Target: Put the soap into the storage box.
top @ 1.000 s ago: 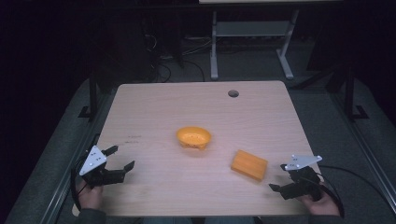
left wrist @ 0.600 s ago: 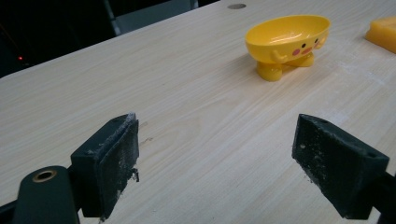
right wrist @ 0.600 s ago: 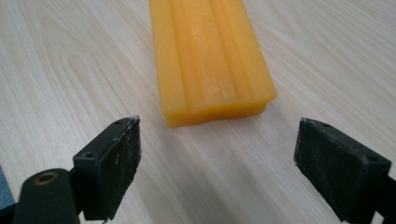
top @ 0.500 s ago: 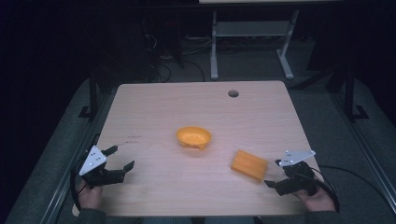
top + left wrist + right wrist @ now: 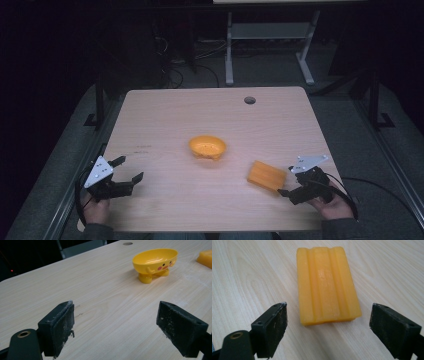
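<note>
A yellow footed bowl with a painted face stands near the table's middle; in the left gripper view the bowl is far ahead to the right. An orange ridged block lies flat to its right. My right gripper is open just right of the block, jaws pointing at it. In the right gripper view the block lies lengthwise just ahead of the wide jaws of that gripper, untouched. My left gripper is open at the front left, with bare wood between the jaws.
The wooden table has a round cable hole at the back right. A white desk frame stands on the floor behind it. A cable trails off the right edge. The block's corner shows far right.
My right gripper has moved left across the table, closing in on the orange block. The left gripper, bowl and block have stayed where they were.
</note>
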Demonstrator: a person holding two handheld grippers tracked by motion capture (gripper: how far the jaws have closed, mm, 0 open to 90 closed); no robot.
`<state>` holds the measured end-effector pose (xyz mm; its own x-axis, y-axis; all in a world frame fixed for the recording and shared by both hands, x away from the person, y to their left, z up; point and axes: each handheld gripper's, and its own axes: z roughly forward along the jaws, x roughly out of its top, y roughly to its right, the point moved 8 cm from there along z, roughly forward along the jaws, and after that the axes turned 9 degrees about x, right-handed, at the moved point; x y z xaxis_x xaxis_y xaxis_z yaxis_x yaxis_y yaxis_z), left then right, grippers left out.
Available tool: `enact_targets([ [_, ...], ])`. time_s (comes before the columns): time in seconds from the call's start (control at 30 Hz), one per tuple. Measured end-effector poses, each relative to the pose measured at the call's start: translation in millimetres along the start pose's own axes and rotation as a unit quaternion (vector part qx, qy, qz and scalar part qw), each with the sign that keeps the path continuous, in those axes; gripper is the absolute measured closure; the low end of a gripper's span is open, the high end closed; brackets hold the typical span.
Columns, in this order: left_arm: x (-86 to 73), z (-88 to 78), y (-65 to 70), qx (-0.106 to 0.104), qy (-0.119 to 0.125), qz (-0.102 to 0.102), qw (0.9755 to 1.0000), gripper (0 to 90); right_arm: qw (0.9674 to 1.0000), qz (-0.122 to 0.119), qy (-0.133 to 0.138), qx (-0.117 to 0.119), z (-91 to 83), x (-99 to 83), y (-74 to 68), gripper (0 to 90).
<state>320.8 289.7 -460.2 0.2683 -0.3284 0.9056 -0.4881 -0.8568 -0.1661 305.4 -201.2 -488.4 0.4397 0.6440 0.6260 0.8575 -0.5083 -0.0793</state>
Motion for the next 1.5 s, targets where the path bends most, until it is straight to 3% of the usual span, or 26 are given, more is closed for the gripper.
enact_targets([
  [0.5,0.3,-0.4,-0.5,0.0,0.001,-0.002,1.0,13.9,0.9994,-0.021,-0.023,0.01,13.8,20.1,-2.3,14.1],
  [0.73,0.3,-0.6,-0.7,0.0,0.001,-0.003,1.0,13.9,0.9977,-0.041,-0.052,0.014,25.3,27.5,-0.1,14.1],
  [1.13,0.5,-0.6,-0.4,-0.001,0.0,-0.001,1.0,13.9,0.9962,-0.039,-0.073,0.027,37.0,37.3,6.0,14.1],
  [1.5,0.5,-0.2,0.1,-0.002,0.0,0.0,1.0,13.9,0.9944,-0.026,-0.096,0.035,51.1,35.7,12.4,14.1],
])
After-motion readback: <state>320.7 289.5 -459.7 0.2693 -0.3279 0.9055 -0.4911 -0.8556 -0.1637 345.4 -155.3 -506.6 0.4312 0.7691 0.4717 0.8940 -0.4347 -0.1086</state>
